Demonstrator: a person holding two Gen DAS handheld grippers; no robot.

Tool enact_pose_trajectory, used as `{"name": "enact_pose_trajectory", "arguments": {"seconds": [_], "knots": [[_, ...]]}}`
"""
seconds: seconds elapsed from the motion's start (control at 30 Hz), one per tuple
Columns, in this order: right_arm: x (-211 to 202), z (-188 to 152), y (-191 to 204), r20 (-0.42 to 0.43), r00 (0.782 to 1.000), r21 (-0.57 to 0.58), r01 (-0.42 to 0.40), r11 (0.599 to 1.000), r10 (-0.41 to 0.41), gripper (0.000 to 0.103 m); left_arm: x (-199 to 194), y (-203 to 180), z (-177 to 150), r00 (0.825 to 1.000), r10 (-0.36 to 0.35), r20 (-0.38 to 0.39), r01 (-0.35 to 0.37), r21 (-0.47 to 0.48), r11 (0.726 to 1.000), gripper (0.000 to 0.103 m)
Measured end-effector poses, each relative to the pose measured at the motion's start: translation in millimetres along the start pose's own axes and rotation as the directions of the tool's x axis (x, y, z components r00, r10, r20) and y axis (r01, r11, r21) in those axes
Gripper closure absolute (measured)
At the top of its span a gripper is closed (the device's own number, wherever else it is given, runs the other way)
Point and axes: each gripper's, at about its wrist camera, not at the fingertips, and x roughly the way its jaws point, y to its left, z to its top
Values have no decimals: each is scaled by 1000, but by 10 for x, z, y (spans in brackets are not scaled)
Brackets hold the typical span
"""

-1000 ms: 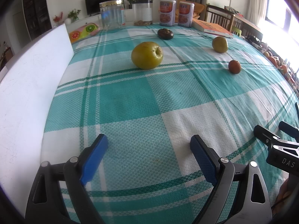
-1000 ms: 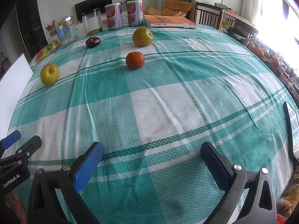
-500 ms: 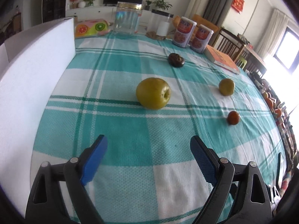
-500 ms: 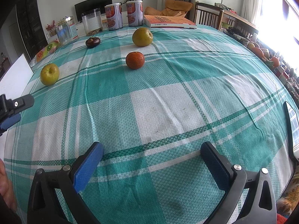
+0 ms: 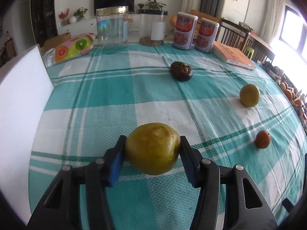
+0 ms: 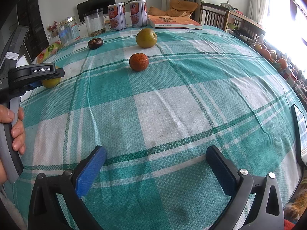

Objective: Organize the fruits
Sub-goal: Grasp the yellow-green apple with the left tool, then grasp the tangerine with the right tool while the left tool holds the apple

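My left gripper [image 5: 152, 153] is shut on a yellow-green apple [image 5: 152, 148], its blue pads pressed on both sides; whether the apple rests on the checked cloth I cannot tell. In the right wrist view the left gripper [image 6: 36, 74] covers most of that apple [image 6: 50, 82] at the left. A dark mangosteen [image 5: 181, 71], a second yellow-green fruit [image 5: 249, 95] and a small orange [image 5: 262, 139] lie farther off; they also show in the right wrist view as mangosteen [image 6: 95, 43], fruit [image 6: 146, 38] and orange [image 6: 139, 62]. My right gripper [image 6: 156, 164] is open and empty above the cloth.
A white board [image 5: 19, 103] stands along the left table edge. At the far edge stand a clear jar [image 5: 112, 27], a second container [image 5: 152, 28], two cans [image 5: 195, 31], a book [image 5: 233, 56] and a fruit-print pouch [image 5: 73, 47]. More fruit [image 6: 268, 53] lies off the right.
My left gripper has moved forward to the yellow-green apple and shut on it; it was open before. The right gripper has not moved.
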Motion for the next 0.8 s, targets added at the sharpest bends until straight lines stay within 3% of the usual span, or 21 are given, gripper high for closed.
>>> {"name": "enact_pose_trajectory", "arguments": {"seconds": [0.23, 0.37, 0.47, 0.57, 0.73, 0.77, 0.8], "knots": [[-14, -2, -14, 5, 1000, 7, -14, 1000, 14, 0, -452, -86, -516, 997, -37, -61, 34, -51, 998, 47], [-154, 20, -286, 99, 983, 150, -168, 974, 154, 0, -710, -94, -803, 994, -63, -89, 60, -41, 997, 47], [-77, 258, -306, 94, 983, 118, -167, 979, 156, 1, -887, -82, -920, 993, -77, -90, 74, -28, 997, 47], [110, 665, -225, 66, 979, 65, -198, 978, 193, 9, -1016, -70, -980, 991, -102, -86, 100, -32, 995, 47], [532, 1195, 12, 3, 984, -7, -179, 984, 179, 23, -1156, -63, -989, 990, -118, -72, 116, -25, 993, 47], [634, 1238, 52, -22, 984, -15, -176, 984, 176, 29, -1174, -48, -986, 990, -119, -73, 118, -25, 993, 47], [710, 1256, 84, -38, 984, -22, -174, 984, 173, 45, -1190, -27, -987, 990, -120, -76, 118, -29, 993, 47]]}}
